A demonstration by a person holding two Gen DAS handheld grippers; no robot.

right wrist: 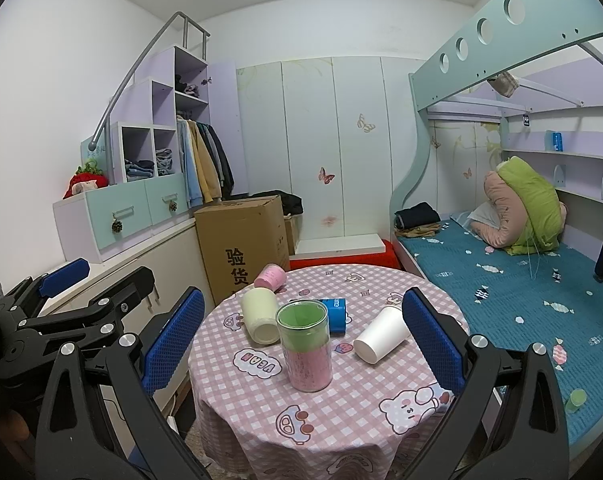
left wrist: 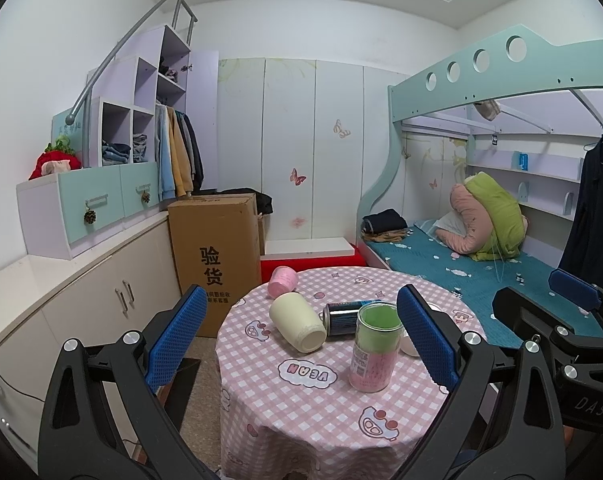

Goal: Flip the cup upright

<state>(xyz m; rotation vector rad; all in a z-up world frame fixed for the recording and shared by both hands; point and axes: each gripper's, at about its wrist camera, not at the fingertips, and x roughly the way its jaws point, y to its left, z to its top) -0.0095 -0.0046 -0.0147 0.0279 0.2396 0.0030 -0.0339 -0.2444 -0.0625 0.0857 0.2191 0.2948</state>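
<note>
A small round counter with a pink checked cloth holds several cups. A white paper cup lies on its side at the right, mouth toward the viewer. A cream cup lies on its side at the left, and a pink cup lies tipped at the far edge. A clear tumbler with green and pink inside stands upright in the middle, with a blue can lying just behind it.

The left claw and the right claw both hover short of the counter, blue pads spread wide apart, holding nothing.

Likely risks: the lying cups are round and could roll away, even off the counter edge, if a pad nudges one before closing. The paper cup looks thin and may crumple under a hard squeeze. The tumbler stands near both side-lying cups, so a wide claw reaching in could knock it over. The loose cloth could drag and shift everything.
</note>
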